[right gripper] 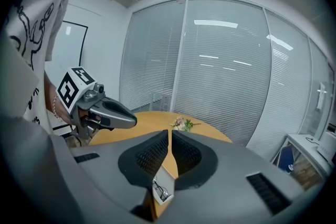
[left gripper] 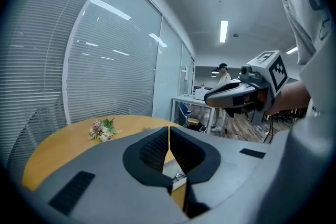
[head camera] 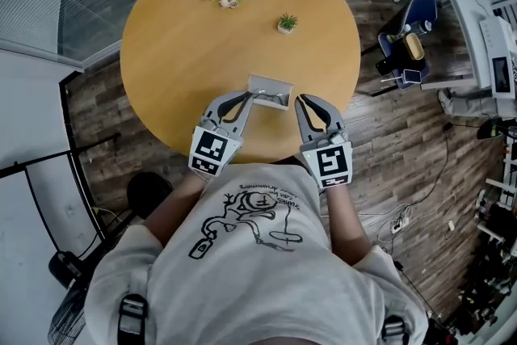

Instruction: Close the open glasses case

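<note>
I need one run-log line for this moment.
glasses case: open, glasses inside | left claw: shut, empty, left of case | right claw: shut, empty, right of case

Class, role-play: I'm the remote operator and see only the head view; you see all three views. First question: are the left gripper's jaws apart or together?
Observer: Together. The left gripper is shut, with nothing between its jaws.
Operator: And the other one?
Observer: The right gripper is shut too, and empty.
Operator: Does the glasses case hold anything?
Observer: Yes. The right gripper view shows glasses lying inside it, lid open.
</note>
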Available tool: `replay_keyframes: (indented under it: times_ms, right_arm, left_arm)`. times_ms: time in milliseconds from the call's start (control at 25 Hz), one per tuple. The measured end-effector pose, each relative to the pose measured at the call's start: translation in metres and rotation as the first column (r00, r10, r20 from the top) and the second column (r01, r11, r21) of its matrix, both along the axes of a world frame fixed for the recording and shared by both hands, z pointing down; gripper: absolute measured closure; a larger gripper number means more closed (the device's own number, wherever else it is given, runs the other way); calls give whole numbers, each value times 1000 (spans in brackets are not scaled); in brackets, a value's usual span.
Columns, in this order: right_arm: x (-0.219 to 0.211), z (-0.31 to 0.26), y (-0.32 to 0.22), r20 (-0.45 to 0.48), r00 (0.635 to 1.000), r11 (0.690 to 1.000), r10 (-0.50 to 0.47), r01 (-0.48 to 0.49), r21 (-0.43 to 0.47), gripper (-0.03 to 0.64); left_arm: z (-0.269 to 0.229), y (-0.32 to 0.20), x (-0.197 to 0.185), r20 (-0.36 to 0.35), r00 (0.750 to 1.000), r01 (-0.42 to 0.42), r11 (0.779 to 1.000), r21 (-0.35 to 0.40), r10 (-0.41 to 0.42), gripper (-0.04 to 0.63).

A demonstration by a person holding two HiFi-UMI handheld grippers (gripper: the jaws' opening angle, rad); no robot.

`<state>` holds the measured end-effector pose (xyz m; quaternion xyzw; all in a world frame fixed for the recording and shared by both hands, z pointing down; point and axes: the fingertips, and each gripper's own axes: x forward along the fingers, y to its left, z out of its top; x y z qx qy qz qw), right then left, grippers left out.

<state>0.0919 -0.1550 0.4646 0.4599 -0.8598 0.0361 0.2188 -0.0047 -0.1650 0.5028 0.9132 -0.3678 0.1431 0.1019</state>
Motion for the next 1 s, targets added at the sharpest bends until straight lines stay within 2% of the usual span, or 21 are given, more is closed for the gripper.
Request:
replay_keyframes:
  times_ms: [240, 520, 680, 1000]
  right_arm:
    - [4, 30, -7, -30, 1000, 999, -5, 3, -44, 583]
    - [7, 67, -17, -149, 988, 997, -50, 40, -69, 579]
    - [6, 82, -24, -168, 984, 995, -67, 52, -88, 571]
    - [17, 119, -39, -203, 975, 986, -94, 63, -154, 560]
  left_arm:
    - [44, -4, -1, 58, 998, -13, 998, -60, 16, 571]
    - [90, -7, -4, 111, 993, -32, 991, -127, 46, 571]
    - [110, -9, -7, 140, 988, -35, 987, -156, 57, 569]
    - [150, -13, -5, 152, 987, -22, 970, -243, 60, 546]
